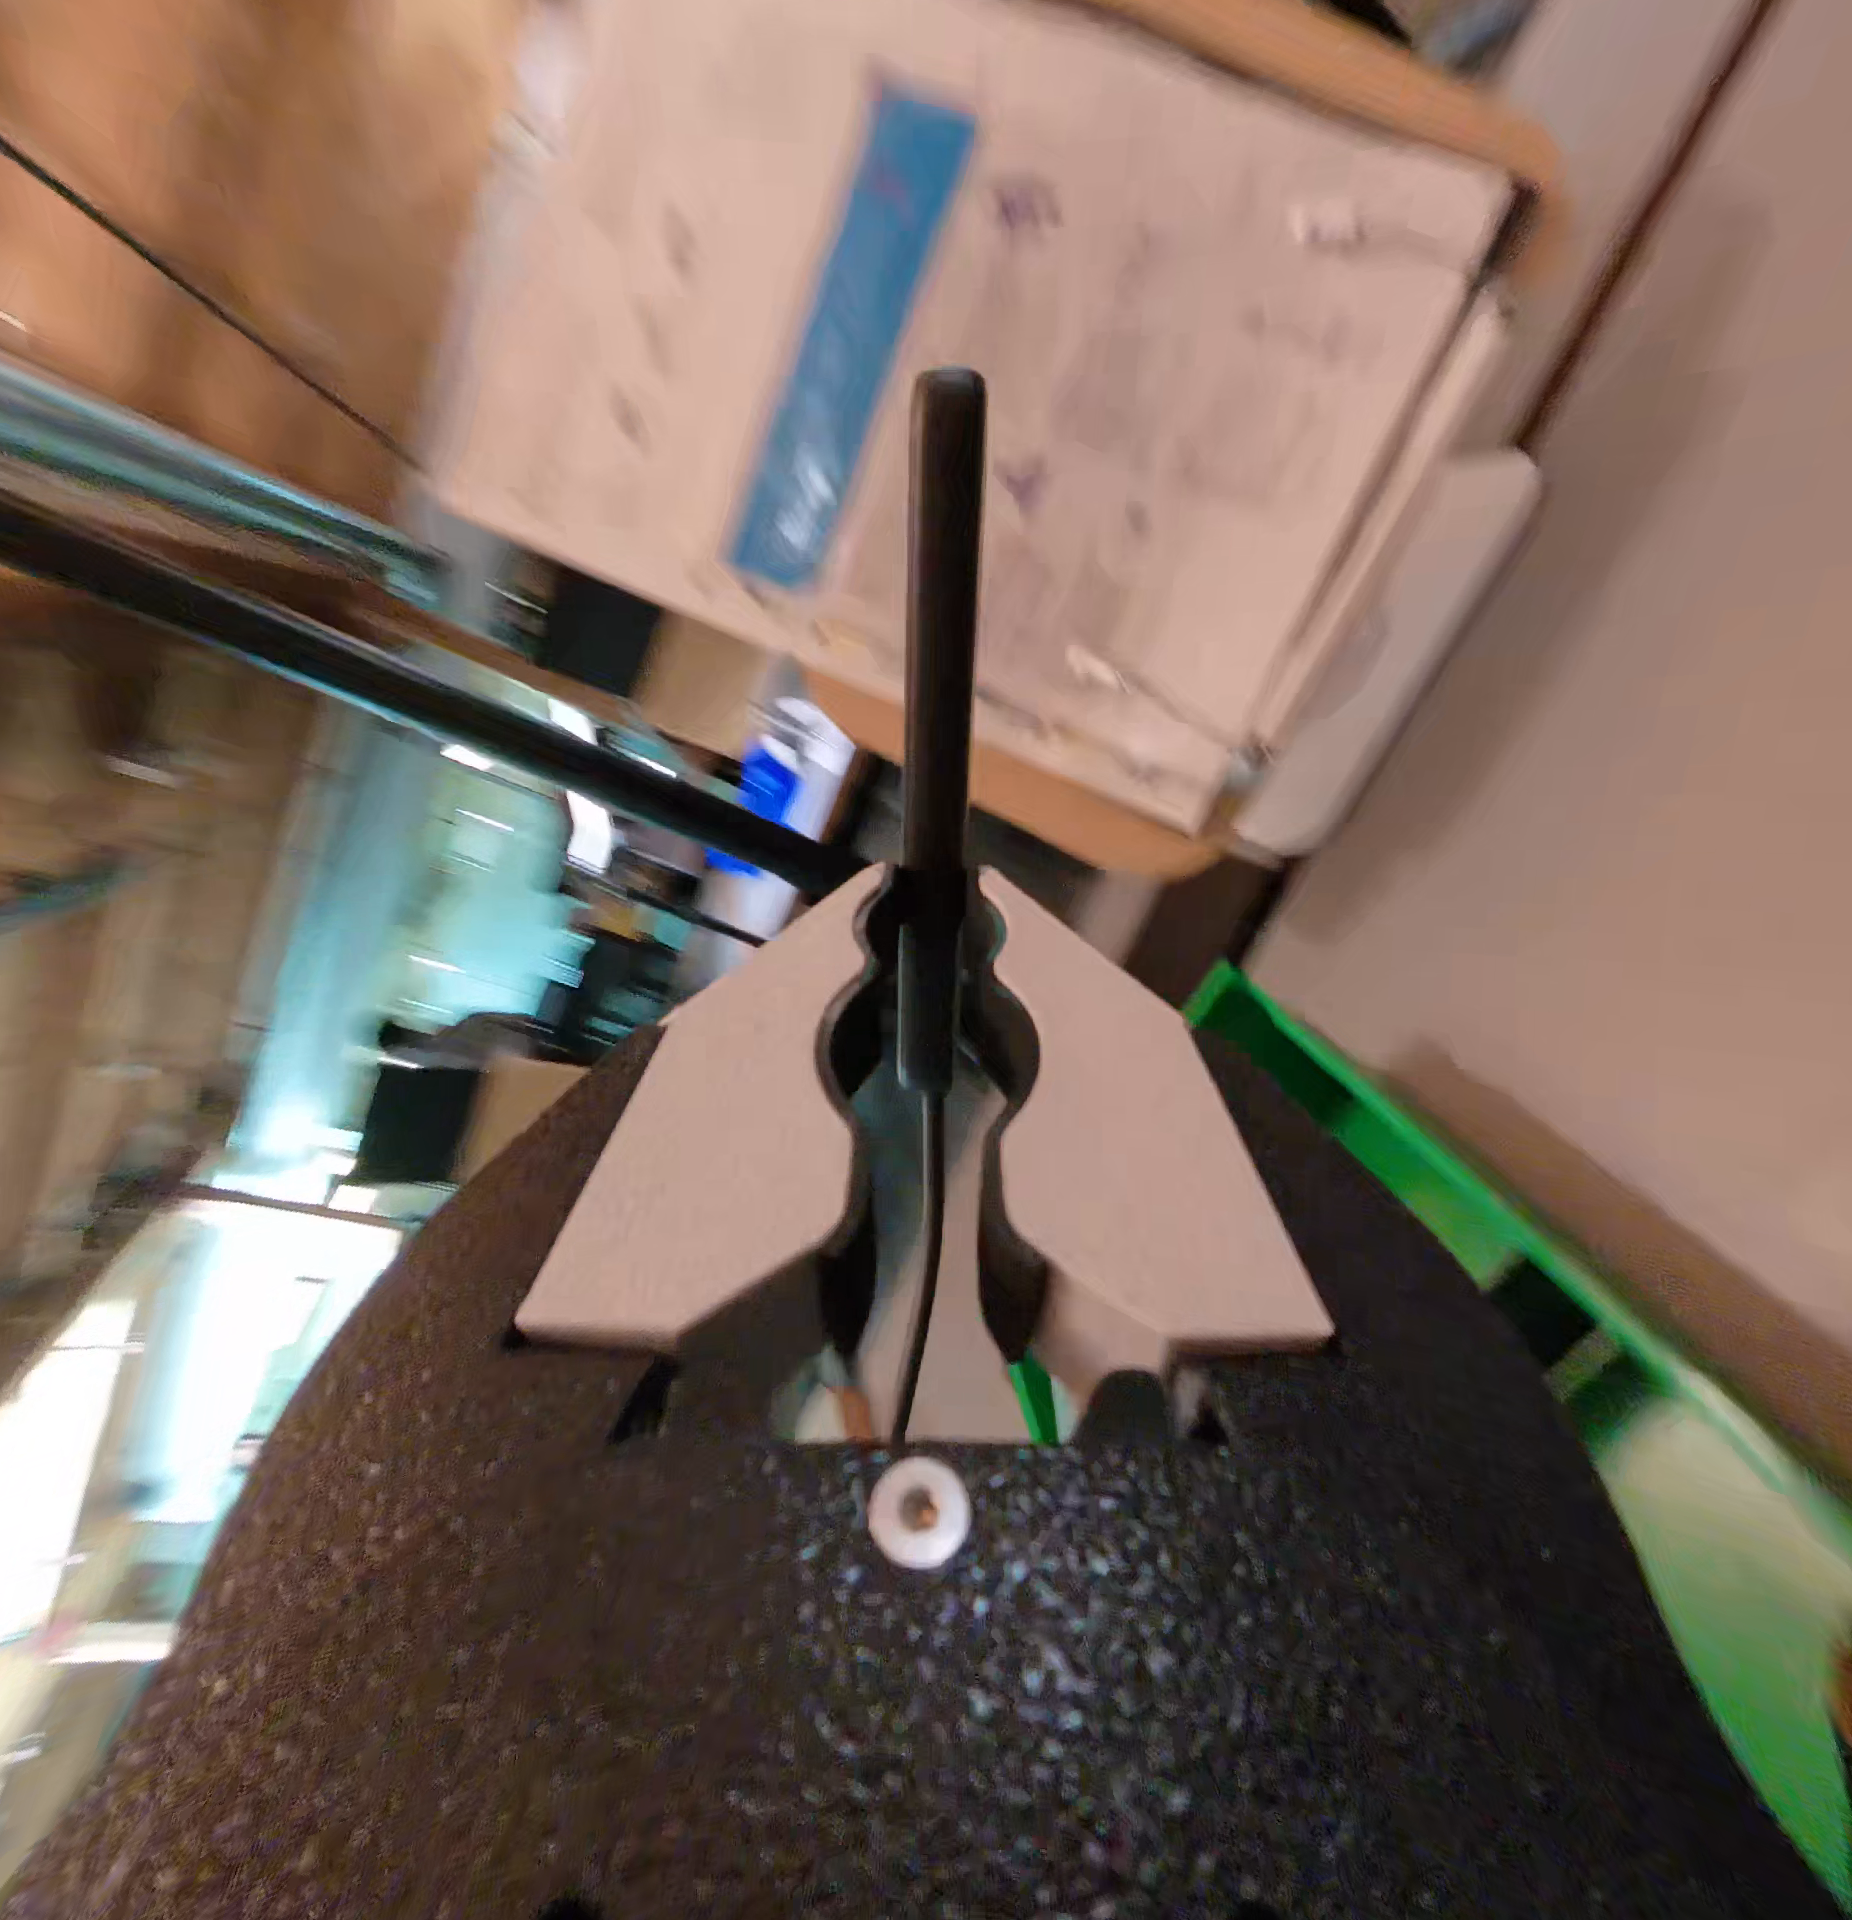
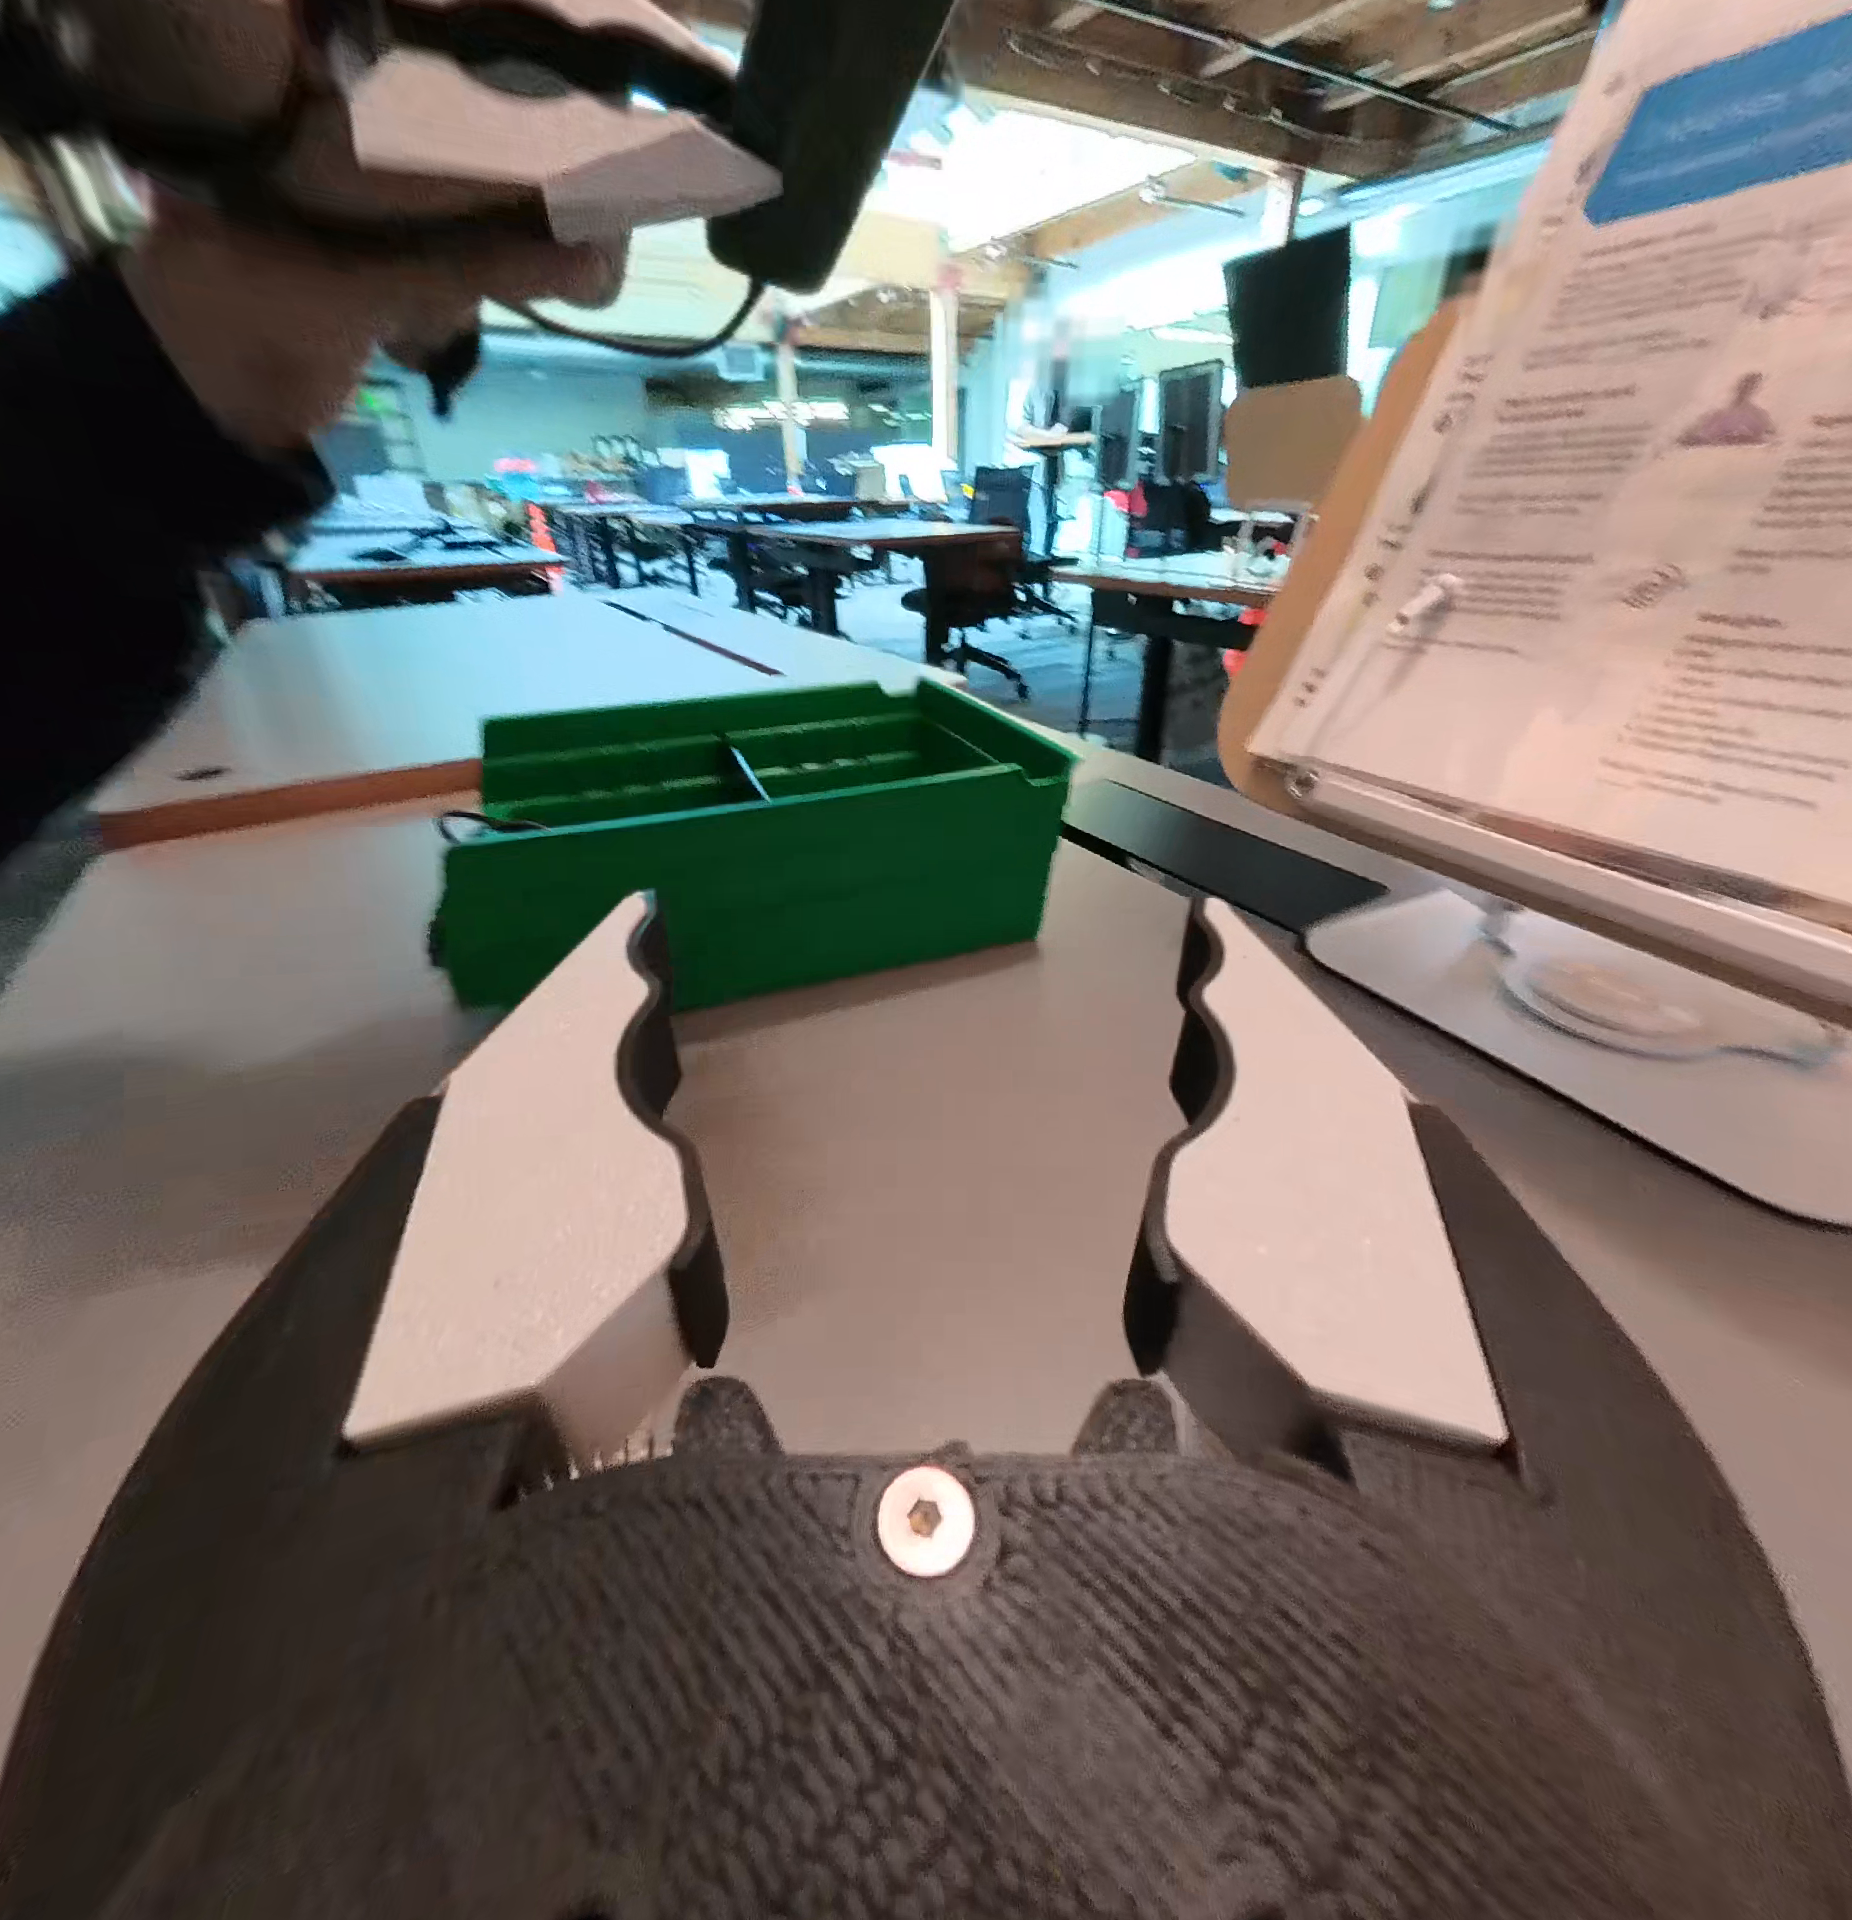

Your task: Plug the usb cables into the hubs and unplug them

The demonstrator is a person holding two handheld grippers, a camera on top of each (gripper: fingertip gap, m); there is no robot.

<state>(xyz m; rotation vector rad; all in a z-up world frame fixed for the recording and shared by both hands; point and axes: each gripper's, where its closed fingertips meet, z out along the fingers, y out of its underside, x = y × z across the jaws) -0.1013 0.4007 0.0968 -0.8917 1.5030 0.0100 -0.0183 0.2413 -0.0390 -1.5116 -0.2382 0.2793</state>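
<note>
My left gripper [image 1: 932,883] is shut on a thin black USB hub [image 1: 943,623], seen edge-on and sticking out past the fingertips. A thin black cable [image 1: 927,1247] runs back from it between the fingers. In the right wrist view the left gripper [image 2: 631,177] is raised at the top left with the black hub [image 2: 828,135] in it, and the cable [image 2: 641,338] hangs in a loop below. My right gripper [image 2: 922,914] is open and empty, low over the table [image 2: 901,1143], facing a green box [image 2: 756,873].
The green box has divided compartments on top and also shows in the left wrist view [image 1: 1421,1174]. A printed sheet on a tilted stand [image 2: 1628,520] with a white base [image 2: 1628,1143] stands at the right. A black flat bar [image 2: 1213,862] lies beside the box. A person's dark sleeve [image 2: 70,520] is at the left.
</note>
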